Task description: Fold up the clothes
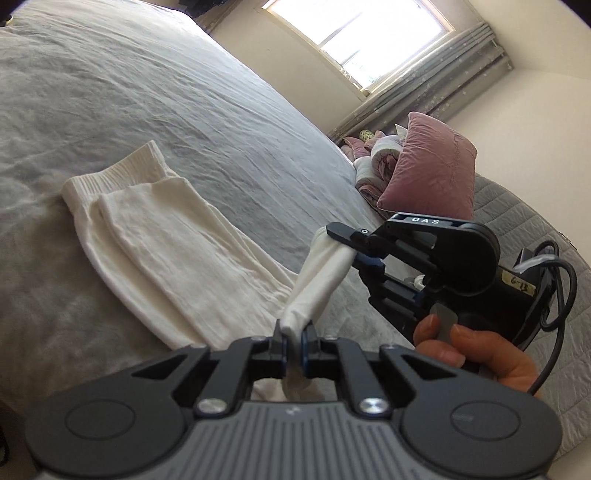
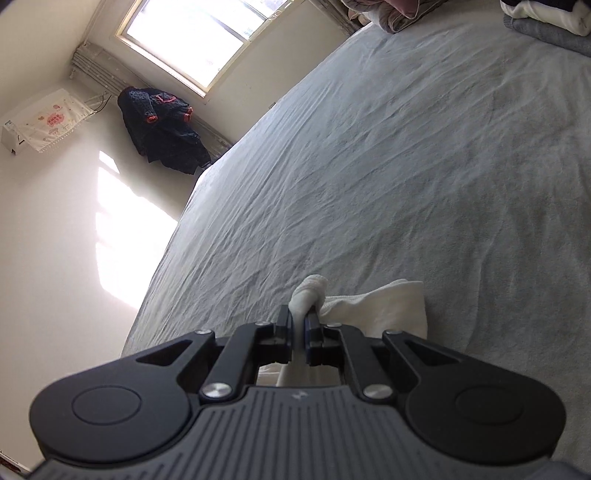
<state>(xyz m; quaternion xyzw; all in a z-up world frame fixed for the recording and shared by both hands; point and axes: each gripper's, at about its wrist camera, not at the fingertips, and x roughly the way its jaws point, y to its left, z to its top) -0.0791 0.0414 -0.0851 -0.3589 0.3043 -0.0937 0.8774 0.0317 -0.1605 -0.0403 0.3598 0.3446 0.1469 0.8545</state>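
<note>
- White garment [image 1: 155, 236]: lies flat on the grey bedsheet [image 1: 147, 92], long axis running from its ribbed end, far left, toward the grippers.
- Near hem — lifted, pinched at one corner by the left gripper [image 1: 293, 338], at the other by the right gripper [image 1: 351, 247]; both clamped narrow on cloth.
- Beyond: pink pillow [image 1: 432, 170] and window [image 1: 362, 33]; nothing obstructs.

Left claw [image 1: 293, 334] is clamped tight on a bunch of cream cloth [image 1: 155, 236], pointing slightly downward. Right claw [image 1: 354, 245] sits just ahead and to its right, tilted sideways, pinching the same cloth; a hand [image 1: 476, 354] grips its handle, fingers [image 1: 428, 328] curled on the trigger
</note>
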